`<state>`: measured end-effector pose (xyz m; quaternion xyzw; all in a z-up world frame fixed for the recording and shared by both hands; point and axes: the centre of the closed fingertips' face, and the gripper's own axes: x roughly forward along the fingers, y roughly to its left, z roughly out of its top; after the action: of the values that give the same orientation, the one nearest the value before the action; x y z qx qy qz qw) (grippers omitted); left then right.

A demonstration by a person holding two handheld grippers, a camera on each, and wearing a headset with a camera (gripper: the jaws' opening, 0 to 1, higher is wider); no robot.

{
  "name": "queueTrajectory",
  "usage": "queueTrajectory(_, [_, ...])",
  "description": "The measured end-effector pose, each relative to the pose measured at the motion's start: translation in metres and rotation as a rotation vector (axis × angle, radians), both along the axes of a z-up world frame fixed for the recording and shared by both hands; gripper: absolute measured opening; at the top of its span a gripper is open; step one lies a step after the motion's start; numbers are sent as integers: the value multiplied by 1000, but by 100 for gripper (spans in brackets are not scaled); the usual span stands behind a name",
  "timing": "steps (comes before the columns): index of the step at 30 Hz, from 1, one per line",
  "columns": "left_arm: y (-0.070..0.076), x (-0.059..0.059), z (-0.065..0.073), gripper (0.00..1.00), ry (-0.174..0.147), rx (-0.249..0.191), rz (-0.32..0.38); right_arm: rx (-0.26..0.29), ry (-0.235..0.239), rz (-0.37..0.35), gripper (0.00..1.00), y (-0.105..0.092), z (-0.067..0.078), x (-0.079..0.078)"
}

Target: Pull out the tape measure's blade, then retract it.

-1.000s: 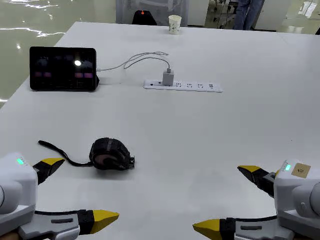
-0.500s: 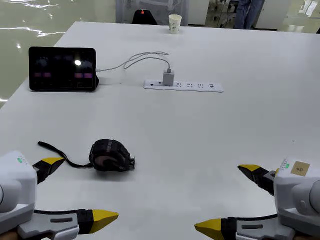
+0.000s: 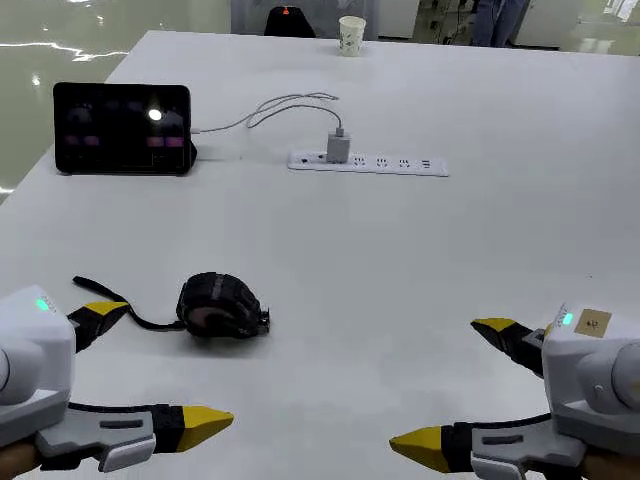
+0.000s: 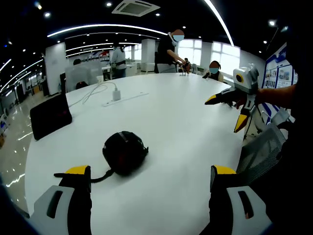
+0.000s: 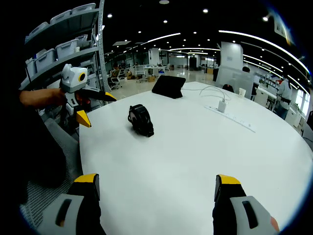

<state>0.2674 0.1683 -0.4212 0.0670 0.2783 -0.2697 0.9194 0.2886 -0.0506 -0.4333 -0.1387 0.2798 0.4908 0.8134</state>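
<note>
A black tape measure (image 3: 219,308) lies on the white table (image 3: 400,260), its black wrist strap (image 3: 110,295) trailing to the left. The same tape measure (image 4: 124,151) sits just ahead of my left gripper's jaws and farther off, at the left, as the tape measure (image 5: 141,120) in the right gripper view. My left gripper (image 3: 155,365) stands open at the near left edge, close to the strap. My right gripper (image 3: 455,385) is open at the near right, well apart from the tape measure. Nothing is between either pair of yellow-tipped jaws.
A dark tablet (image 3: 122,130) stands at the far left. A white power strip (image 3: 368,163) with a plugged charger and white cable (image 3: 285,108) lies mid-table. A paper cup (image 3: 351,35) stands at the far edge. People are in the background.
The head view has tilted slightly, shifting everything up a little. Both grippers have barely moved and stay open; the tape measure lies where it was.
</note>
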Motion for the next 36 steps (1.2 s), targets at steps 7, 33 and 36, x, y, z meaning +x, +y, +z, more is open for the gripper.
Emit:
queueTrajectory(7, [2, 7, -2, 99, 2, 4, -13, -9, 4, 18, 97, 3, -3, 6])
queueTrajectory(33, [8, 33, -12, 99, 25, 34, -112, -43, -1, 147, 96, 25, -18, 30])
queueTrajectory(36, [8, 36, -15, 99, 34, 42, -130, -45, 3, 169, 95, 29, -19, 32])
